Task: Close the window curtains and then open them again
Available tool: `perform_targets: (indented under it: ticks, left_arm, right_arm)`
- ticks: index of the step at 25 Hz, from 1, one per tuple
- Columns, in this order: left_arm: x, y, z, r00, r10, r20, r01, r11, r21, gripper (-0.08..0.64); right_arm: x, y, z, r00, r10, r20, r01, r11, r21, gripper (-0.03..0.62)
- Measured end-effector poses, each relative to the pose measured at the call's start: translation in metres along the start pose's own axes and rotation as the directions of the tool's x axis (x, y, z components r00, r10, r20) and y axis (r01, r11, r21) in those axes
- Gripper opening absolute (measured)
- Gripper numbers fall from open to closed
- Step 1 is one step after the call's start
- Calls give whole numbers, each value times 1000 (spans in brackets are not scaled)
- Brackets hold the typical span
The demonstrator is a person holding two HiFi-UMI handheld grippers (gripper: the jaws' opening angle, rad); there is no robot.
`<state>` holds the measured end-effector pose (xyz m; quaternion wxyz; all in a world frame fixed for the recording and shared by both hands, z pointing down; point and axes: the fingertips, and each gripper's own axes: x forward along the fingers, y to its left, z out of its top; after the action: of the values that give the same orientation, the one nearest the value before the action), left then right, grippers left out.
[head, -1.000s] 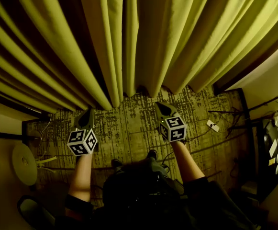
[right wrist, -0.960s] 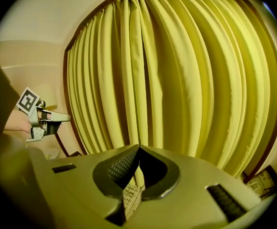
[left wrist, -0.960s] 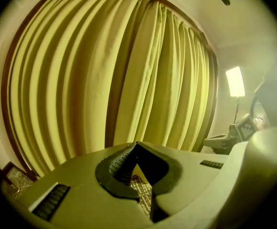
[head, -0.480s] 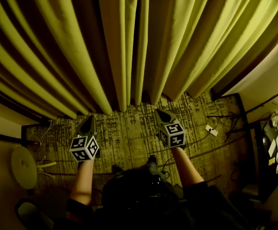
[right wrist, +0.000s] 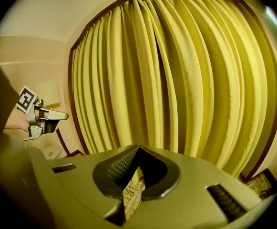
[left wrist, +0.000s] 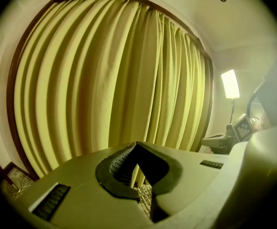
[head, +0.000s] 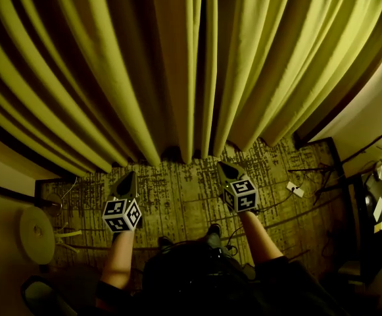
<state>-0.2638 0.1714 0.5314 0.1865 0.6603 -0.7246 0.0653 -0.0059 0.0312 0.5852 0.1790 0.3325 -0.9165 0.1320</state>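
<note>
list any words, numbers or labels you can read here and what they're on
None readable.
Marker cube on the left tool, another on the right tool: square patterns only, no words.
White tags on the dark stand at right: too small to read.

From your head, the camera looks steeply down past the left gripper [head: 127,175] and right gripper [head: 223,166] onto the floor [head: 177,196]. Each gripper's camera looks along its jaws at the curtains [left wrist: 119,80] close ahead. All three views share them.
</note>
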Motion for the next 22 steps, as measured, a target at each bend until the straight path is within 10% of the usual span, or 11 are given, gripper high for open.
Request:
perform_targets:
  ticks: [22]
  left_arm:
    - [24,-37,-11,1000,6,-14,-6,1000,-23,2]
  right_arm:
    - [-4,-37,-22,1000,13,-25,-13,1000,23,2]
